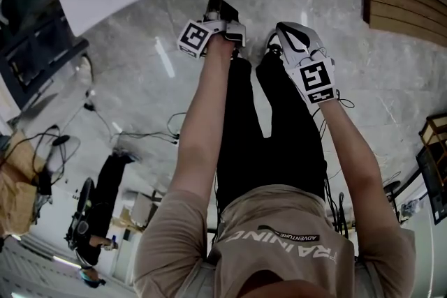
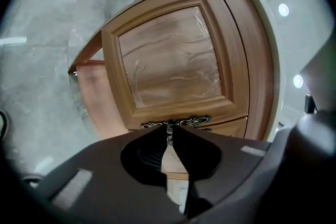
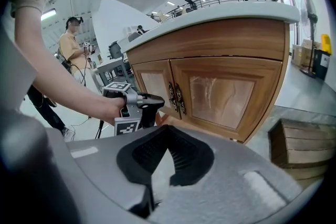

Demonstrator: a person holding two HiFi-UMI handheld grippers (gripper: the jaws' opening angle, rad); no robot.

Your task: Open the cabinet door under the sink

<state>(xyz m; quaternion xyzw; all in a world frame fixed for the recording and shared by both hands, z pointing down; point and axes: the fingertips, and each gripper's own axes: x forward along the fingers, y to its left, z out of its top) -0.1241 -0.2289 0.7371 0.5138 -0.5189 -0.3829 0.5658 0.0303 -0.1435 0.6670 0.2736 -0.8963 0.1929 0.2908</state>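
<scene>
Left gripper (image 2: 169,132) is clamped on the ornate handle (image 2: 194,121) right at its jaw tips, likely so the cabinet door (image 2: 168,60) ahead can be pulled out. Right gripper (image 3: 167,129) is held closed and empty, back from the cabinet, not needed.

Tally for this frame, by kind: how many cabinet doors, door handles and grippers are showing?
Cabinet doors: 2
Door handles: 2
Grippers: 2, the left gripper on a door handle, the right gripper empty
Total: 6
</scene>
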